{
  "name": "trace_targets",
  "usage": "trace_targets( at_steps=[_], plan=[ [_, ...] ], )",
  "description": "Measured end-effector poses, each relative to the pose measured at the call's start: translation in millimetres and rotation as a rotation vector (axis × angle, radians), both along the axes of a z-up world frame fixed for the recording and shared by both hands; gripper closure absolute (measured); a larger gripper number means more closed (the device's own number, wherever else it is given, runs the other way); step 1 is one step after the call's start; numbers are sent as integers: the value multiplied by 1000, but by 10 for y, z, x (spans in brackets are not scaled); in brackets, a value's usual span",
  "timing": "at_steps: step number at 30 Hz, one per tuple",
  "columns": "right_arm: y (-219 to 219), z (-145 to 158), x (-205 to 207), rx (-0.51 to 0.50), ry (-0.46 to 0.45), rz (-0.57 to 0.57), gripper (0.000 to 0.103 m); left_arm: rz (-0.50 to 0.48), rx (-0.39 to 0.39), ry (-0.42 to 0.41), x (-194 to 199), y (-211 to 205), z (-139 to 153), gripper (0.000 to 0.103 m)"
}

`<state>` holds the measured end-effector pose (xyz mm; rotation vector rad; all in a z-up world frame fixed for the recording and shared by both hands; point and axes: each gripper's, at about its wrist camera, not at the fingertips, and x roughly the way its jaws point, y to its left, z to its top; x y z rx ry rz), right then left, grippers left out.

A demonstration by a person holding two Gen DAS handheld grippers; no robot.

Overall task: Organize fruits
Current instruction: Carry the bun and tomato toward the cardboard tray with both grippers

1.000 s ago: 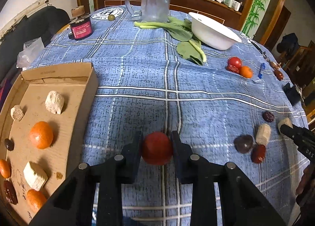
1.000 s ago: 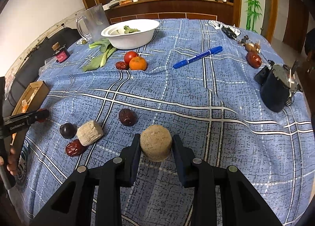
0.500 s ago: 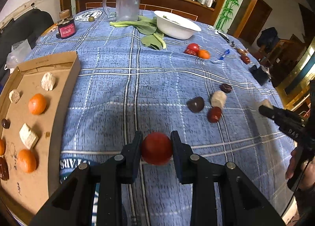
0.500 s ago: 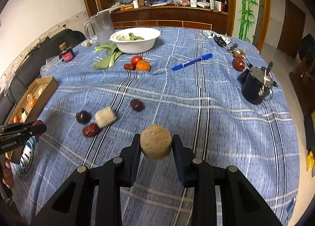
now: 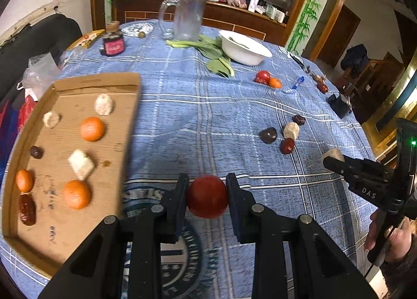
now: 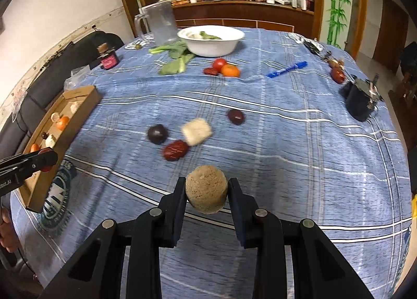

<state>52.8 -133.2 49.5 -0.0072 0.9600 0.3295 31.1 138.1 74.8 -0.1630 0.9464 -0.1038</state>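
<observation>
The left tongs [image 5: 207, 196] are clamped on a round red fruit [image 5: 207, 196], held above the blue desk [image 5: 213, 122] just beside the cardboard tray [image 5: 130, 127]. In the tray lie oranges, pale chunks and dark dates. The right tongs [image 6: 206, 196] squeeze a brown crumbly ball [image 6: 206, 196] over the desk. Near it lie a dark plum [image 6: 157, 134], a red date [image 6: 176, 150] and a pale block [image 6: 196, 131]
</observation>
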Motion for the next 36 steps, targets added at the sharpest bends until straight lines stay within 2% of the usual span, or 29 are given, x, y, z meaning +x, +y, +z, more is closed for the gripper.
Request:
trace_targets(
  at_steps=[11, 20, 36],
  plan=[
    [796, 190, -8, 13, -40, 110, 69, 109, 7, -25, -235, 733, 164, 75],
    [1503, 303, 54, 25, -53, 232, 68, 204, 36, -21, -429, 1344, 171, 75],
    [2665, 398, 50, 31, -61, 466, 68, 295, 17, 31, -496, 1823, -82, 75]
  ],
)
